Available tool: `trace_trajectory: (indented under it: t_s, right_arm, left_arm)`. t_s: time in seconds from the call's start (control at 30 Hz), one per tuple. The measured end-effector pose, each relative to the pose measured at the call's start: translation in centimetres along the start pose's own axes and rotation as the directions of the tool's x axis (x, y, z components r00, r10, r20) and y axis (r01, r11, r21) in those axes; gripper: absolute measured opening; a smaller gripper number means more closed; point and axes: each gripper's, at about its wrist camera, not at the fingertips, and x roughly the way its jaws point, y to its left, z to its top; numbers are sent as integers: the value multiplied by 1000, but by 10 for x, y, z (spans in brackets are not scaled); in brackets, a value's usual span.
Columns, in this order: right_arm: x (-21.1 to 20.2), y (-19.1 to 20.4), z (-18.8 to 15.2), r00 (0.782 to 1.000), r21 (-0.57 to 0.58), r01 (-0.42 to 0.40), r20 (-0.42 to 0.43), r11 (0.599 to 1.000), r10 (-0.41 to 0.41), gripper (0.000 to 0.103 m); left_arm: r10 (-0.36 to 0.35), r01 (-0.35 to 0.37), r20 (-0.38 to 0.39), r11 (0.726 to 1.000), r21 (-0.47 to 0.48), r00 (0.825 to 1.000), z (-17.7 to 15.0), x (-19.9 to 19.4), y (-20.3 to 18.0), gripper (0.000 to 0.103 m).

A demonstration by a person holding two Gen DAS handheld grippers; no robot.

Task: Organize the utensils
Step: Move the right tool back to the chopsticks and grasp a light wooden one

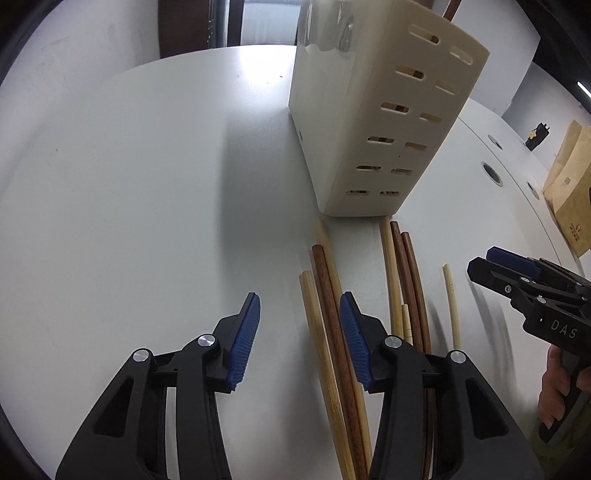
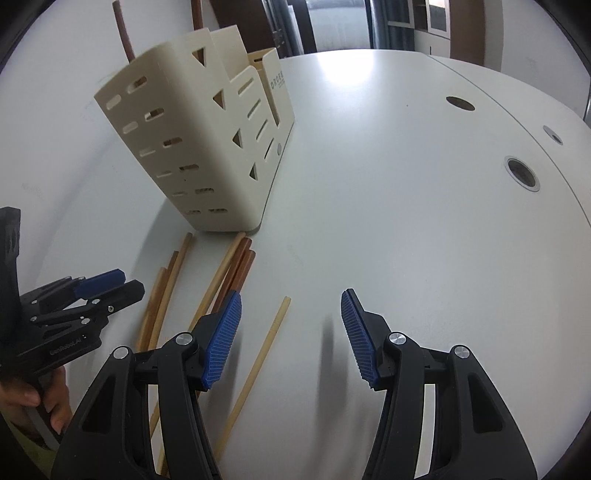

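Observation:
A cream slotted utensil holder (image 1: 373, 122) stands on the white table; it also shows in the right wrist view (image 2: 199, 147), with a brown chopstick (image 2: 123, 33) standing in it. Several light and dark wooden chopsticks (image 1: 328, 325) lie on the table in front of it. My left gripper (image 1: 300, 336) is open and empty, its jaws just above the left bunch of chopsticks. My right gripper (image 2: 291, 336) is open and empty above the table, with one pale chopstick (image 2: 258, 369) lying between its jaws near the left finger. The right gripper appears at the right edge of the left wrist view (image 1: 517, 273).
The table has round cable holes (image 2: 521, 173) at the right. Brown paper bags (image 1: 570, 184) stand at the far right of the table. A dark doorway lies behind the table's far edge.

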Motion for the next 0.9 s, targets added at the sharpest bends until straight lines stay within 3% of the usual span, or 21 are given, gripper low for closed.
trace_trajectory:
  t_s: [0.1,0.27,0.7,0.9]
  right_arm:
    - [8,1,-2,1000,-9,14,-18,1000,-15,56]
    - [20,0,-4,999,-3,20,-48,1000,-20,43]
    - [23,28,-13,995,-100,95,-21,990,-98,33]
    - [20,34,-18,991,-146,136,4,980,-137,18]
  left_arm:
    - [5,-6,-17,1000,-10,1000,0,7,3,38]
    - [18,-18,-29,1000,-1,999,0,15,2,35]
    - [85,-84,-15,995,58,996,2,21,-10,17]
    - [124,-124,4,986,112,992,2,25,-19,9]
